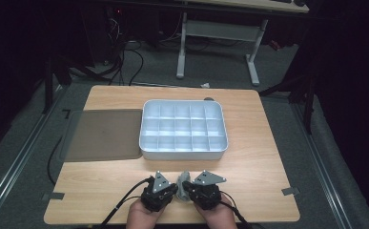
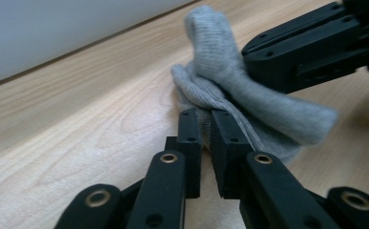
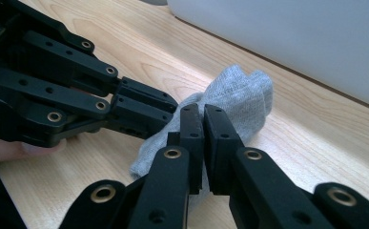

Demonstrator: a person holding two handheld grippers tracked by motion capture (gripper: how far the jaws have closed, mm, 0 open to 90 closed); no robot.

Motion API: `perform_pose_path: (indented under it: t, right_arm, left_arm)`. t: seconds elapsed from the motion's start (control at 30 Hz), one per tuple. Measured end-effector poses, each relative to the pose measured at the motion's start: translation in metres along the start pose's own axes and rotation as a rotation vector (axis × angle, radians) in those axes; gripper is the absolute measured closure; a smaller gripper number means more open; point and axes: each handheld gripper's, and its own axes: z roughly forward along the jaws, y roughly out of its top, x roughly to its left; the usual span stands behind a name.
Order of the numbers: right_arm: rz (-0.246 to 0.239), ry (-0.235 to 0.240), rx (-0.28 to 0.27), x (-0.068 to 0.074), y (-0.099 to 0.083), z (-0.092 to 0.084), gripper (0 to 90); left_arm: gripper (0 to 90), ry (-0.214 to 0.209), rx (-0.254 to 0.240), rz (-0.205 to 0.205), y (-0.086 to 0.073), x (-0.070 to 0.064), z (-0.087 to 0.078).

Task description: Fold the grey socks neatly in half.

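- Small grey knitted sock (image 1: 184, 186) sits bunched on the pale wooden surface (image 1: 101, 176), near edge, just in front of the white compartment tray (image 1: 184, 153).
- Left tongs (image 2: 206, 117) pinch its lower fold tight.
- Right tongs (image 3: 203, 112) clamp the other side, likely so both can fold or stretch it.

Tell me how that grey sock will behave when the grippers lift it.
The grey sock looks knitted and bunched, so it will probably droop. Pinched by the left gripper and right gripper, it likely weighs little and won't roll.
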Motion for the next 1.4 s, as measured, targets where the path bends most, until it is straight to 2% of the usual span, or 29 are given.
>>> perform_pose_path:
  t: [0.03,0.1,0.17,0.3,0.37,0.47,0.53,0.57,0.6,0.77,0.83,0.87,0.93,1.0,1.13,1.3,1.37,1.4]
  right_arm:
    - [0.000,0.000,0.000,0.000,0.000,0.000,89.1]
    - [-0.008,0.009,0.013,0.001,-0.002,0.003,90.0]
    - [0.011,0.036,0.029,-0.001,-0.005,0.007,90.0]
    - [-0.002,0.049,0.028,0.000,-0.008,0.008,90.0]
    - [-0.024,0.051,0.023,0.001,-0.009,0.010,90.0]
    - [-0.027,0.056,0.025,0.002,-0.009,0.011,90.0]
    - [-0.036,0.054,0.020,0.004,-0.010,0.012,90.0]
    - [-0.036,0.054,0.020,0.004,-0.010,0.012,90.0]
    - [-0.039,0.056,0.017,0.004,-0.010,0.012,90.0]
    - [-0.049,0.051,0.016,0.006,-0.010,0.012,90.0]
    - [-0.051,0.051,0.011,0.007,-0.011,0.013,90.0]
    - [-0.052,0.050,0.010,0.007,-0.011,0.013,90.0]
    - [-0.052,0.053,0.007,0.007,-0.011,0.012,90.0]
    - [-0.051,0.053,0.005,0.007,-0.011,0.012,90.0]
    - [-0.061,0.046,-0.007,0.009,-0.014,0.012,90.0]
    - [-0.057,0.050,0.011,0.010,-0.008,0.006,90.0]
    - [-0.082,0.073,-0.019,0.017,-0.006,-0.006,90.0]
    - [-0.098,0.084,0.000,0.023,-0.009,-0.007,90.0]
  left_arm:
    - [85.2,-0.010,0.002,0.008,0.000,-0.002,-0.001]
    - [87.5,-0.004,0.010,0.042,-0.002,-0.008,-0.002]
    - [87.6,-0.007,0.014,0.039,-0.003,-0.007,-0.003]
    - [86.7,-0.013,0.020,0.030,-0.005,-0.003,-0.005]
    - [85.4,-0.018,0.011,0.028,-0.006,0.000,-0.007]
    - [85.7,-0.016,-0.018,0.014,-0.005,0.004,-0.014]
    - [87.0,-0.012,-0.073,0.000,0.001,0.007,-0.023]
    - [87.7,-0.012,-0.073,0.000,0.001,0.007,-0.023]
    - [87.7,-0.010,-0.095,0.001,0.005,0.007,-0.025]
    - [89.7,-0.036,-0.147,0.043,0.032,-0.001,-0.022]
    - [89.8,-0.050,-0.143,0.050,0.037,-0.003,-0.016]
    - [89.9,-0.059,-0.120,0.035,0.038,0.000,-0.006]
    - [90.0,-0.056,-0.086,0.015,0.032,0.007,0.004]
    - [90.0,-0.051,-0.074,0.002,0.026,0.010,0.008]
    - [90.0,-0.055,-0.094,-0.024,0.017,0.016,0.009]
    - [90.0,-0.036,-0.098,-0.015,0.016,0.014,0.008]
    - [90.0,-0.035,-0.098,-0.017,0.016,0.015,0.008]
    - [90.0,-0.035,-0.097,-0.017,0.016,0.017,0.008]
